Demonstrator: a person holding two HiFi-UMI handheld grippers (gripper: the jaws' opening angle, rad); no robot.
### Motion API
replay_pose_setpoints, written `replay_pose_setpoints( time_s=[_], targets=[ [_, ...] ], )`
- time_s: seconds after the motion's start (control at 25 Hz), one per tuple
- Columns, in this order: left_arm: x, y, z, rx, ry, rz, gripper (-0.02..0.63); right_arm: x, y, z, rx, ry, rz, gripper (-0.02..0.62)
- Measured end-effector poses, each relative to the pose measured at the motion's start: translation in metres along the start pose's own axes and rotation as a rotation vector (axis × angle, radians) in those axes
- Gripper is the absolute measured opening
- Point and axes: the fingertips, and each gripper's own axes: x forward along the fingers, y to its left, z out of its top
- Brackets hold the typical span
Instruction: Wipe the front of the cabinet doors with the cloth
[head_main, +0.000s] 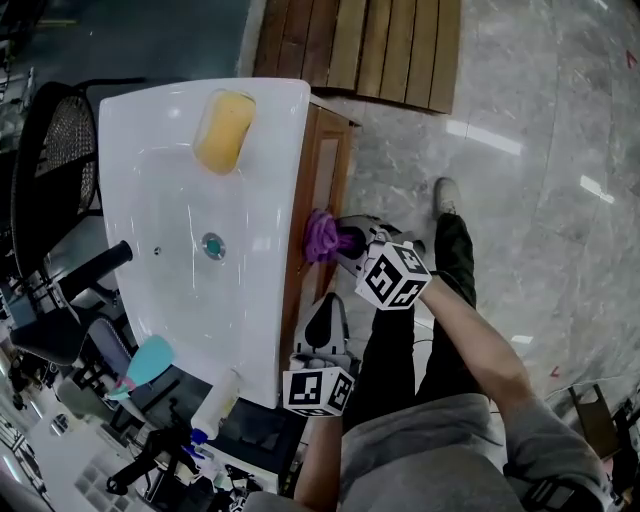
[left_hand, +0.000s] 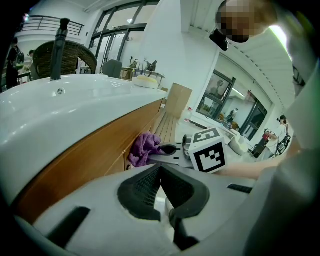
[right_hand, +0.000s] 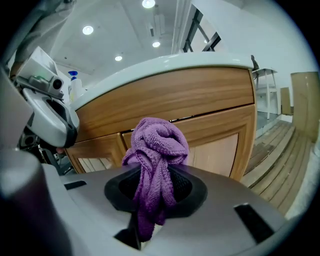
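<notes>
I have the purple cloth pinched in the right gripper, whose jaws are clamped on its lower half. The rest is bunched into a wad that stands up past the tips. The cloth's length runs along the jaws and points straight at the wood.

The relation that matters is wad to door. In the right gripper view the cabinet doors lie directly ahead and fill the frame from side to side. The wad sits over the upright strip between the 2 panels, just under the horizontal rail. I judge the coming stroke should travel sideways along that front, and the right gripper is clearly the nearer one for it.

In the head view the cloth sits against the cabinet face, just below the rim of the white washbasin. It looks to be touching, but the wad hides its own contact patch, so I cannot confirm pressure.

The left gripper hangs lower, near the cabinet's near corner. Its jaws are pressed together with nothing between them.

From the head camera the door faces appear almost edge-on. In the right gripper view the gripper body cuts off their lower parts, so I cannot see how far down they run.
</notes>
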Motion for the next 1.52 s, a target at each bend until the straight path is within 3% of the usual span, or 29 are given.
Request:
replay_pose_setpoints(
  time_s=[1.08,1.52],
  targets=[
    [0.054,0.021,-0.066,-0.008,0.087,0.041,0.008,0.043,-0.024,-0.077,0.057,0.060,-0.047,0.078],
    [0.080,0.025,-0.093,0.006,0.133,0.012,0.008,0.059,-0.033,-0.109,0.084,0.090,-0.068,0.078]
  ],
)
